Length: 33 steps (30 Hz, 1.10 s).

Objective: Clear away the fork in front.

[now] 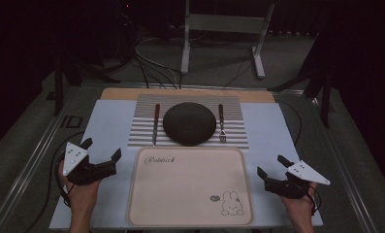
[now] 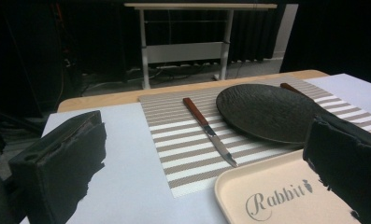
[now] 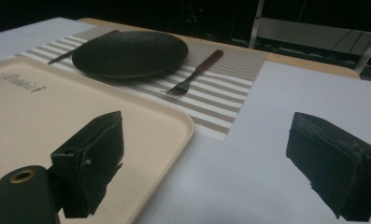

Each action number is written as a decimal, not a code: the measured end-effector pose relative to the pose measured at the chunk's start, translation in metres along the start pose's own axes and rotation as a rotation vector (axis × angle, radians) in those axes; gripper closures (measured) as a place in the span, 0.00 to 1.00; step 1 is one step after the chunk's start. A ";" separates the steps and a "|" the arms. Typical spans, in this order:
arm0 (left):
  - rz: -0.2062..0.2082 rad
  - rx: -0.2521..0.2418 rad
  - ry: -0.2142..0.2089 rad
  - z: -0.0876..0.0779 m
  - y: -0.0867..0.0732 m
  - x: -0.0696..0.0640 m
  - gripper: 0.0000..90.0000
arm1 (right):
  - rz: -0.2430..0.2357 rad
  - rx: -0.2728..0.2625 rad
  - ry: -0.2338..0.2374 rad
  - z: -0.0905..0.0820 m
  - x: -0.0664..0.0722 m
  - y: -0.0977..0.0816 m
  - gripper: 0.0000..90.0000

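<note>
White tabletop (image 1: 107,126): tray (image 1: 190,187) between two wide-jawed grippers, both empty.

A wooden table (image 1: 190,93) holds everything. A big pale sheet (image 1: 107,131) covers most of its top, and bare wood shows only along the far edge. A striped mat (image 1: 146,109) lies on the sheet at the far side. A beige tray (image 1: 190,187) lies on the sheet too, just in front of the mat, on the near side. The tray's far edge meets the mat's near edge. The sheet shows bare to the left and right of the tray.
</note>
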State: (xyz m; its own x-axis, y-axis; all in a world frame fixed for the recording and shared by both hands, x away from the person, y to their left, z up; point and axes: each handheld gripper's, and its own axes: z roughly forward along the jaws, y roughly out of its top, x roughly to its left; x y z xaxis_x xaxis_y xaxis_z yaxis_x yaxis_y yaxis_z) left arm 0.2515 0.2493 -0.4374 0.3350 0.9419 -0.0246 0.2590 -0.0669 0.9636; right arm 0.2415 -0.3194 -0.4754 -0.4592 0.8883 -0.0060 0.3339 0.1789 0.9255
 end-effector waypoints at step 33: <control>0.009 0.011 0.050 0.008 -0.008 -0.002 0.00 | -0.019 0.038 0.001 0.011 0.013 0.050 0.12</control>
State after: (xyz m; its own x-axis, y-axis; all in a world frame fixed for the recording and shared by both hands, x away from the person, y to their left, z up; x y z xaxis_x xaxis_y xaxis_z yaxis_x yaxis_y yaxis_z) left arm 0.2556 0.2456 -0.4475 0.2920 0.9564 -0.0021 0.2664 -0.0792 0.9606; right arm 0.2620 -0.2942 -0.4331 -0.4667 0.8841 -0.0231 0.3563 0.2118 0.9101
